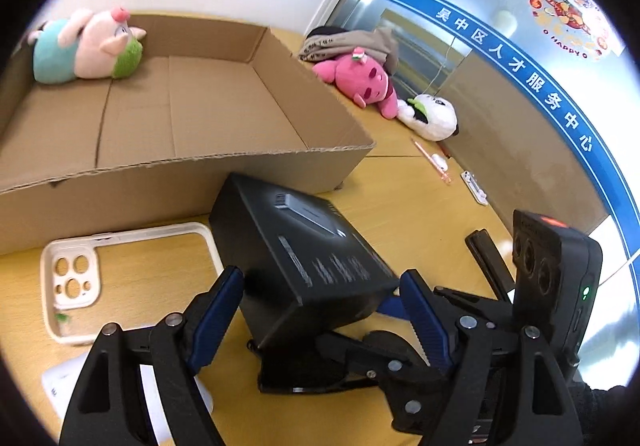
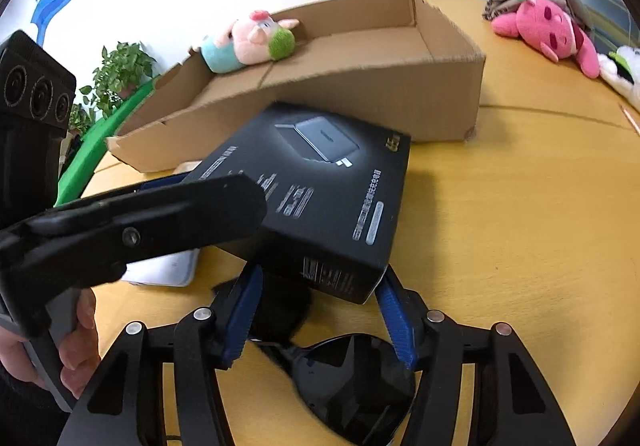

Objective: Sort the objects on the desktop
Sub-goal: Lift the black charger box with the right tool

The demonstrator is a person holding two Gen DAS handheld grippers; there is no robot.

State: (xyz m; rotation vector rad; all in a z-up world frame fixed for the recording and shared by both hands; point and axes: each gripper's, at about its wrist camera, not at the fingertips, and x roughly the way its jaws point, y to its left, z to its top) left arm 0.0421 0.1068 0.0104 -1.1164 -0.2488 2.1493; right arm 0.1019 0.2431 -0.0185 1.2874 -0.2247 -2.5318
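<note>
Clearly the black charger box (image 2: 316, 194) is stiff cardboard, probably light, with smooth faces that could slip. It sits tilted above the table (image 2: 520, 226), in front of the cardboard tray (image 1: 180, 106). Both the left gripper (image 1: 320, 306) and right gripper (image 2: 320, 310) spread wide around its near corners; whether either pinches it, I cannot tell.

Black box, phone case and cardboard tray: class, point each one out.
Black box (image 2: 320, 182): right wrist view, printed top face.
Phone case (image 1: 74, 278): left wrist view, camera-hole corner.
Cardboard tray (image 1: 160, 190): left wrist view, near wall.
</note>
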